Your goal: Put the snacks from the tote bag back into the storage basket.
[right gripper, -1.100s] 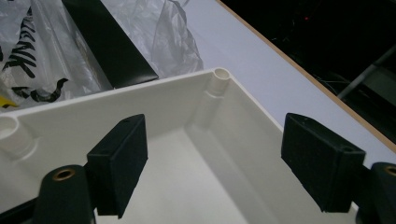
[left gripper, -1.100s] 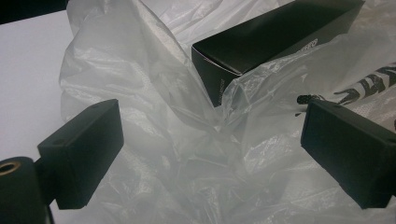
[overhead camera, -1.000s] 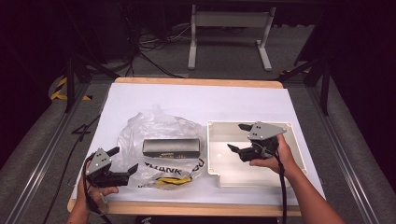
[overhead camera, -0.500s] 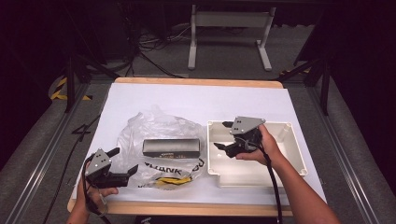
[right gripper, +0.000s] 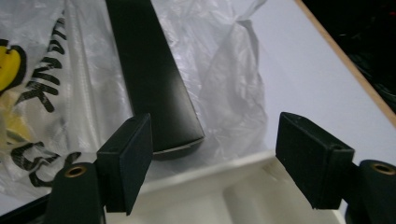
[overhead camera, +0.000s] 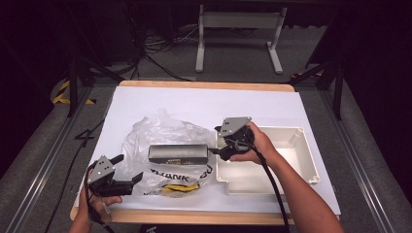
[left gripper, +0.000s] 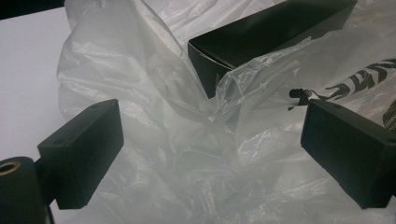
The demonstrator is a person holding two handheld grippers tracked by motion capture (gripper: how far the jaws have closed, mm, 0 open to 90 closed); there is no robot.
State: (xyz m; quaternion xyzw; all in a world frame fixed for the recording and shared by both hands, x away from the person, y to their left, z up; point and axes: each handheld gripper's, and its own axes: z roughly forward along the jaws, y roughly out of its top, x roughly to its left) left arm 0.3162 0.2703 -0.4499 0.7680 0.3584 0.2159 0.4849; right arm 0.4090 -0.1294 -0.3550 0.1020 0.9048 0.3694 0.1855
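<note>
The long black rectangular cardboard box (overhead camera: 178, 153) lies flat on the crumpled clear plastic bag with black and yellow print (overhead camera: 165, 145), near the middle of the white-covered desk (overhead camera: 194, 104), its right end just beside the left wall of the shallow white plastic tray (overhead camera: 303, 145). I hold my right gripper (overhead camera: 217, 149) over that tray wall with the jaws wide apart and empty, pointed at the box's near end, so I judge I am lining up to take it by that end. My left gripper (overhead camera: 127, 178) rests low at the bag's front left edge, jaws also apart around loose plastic, closing on nothing, probably ready to steady the bag. Half a second ago my right gripper was farther right, above the tray; it has since swung left toward the box, while my left gripper has stayed put.
</note>
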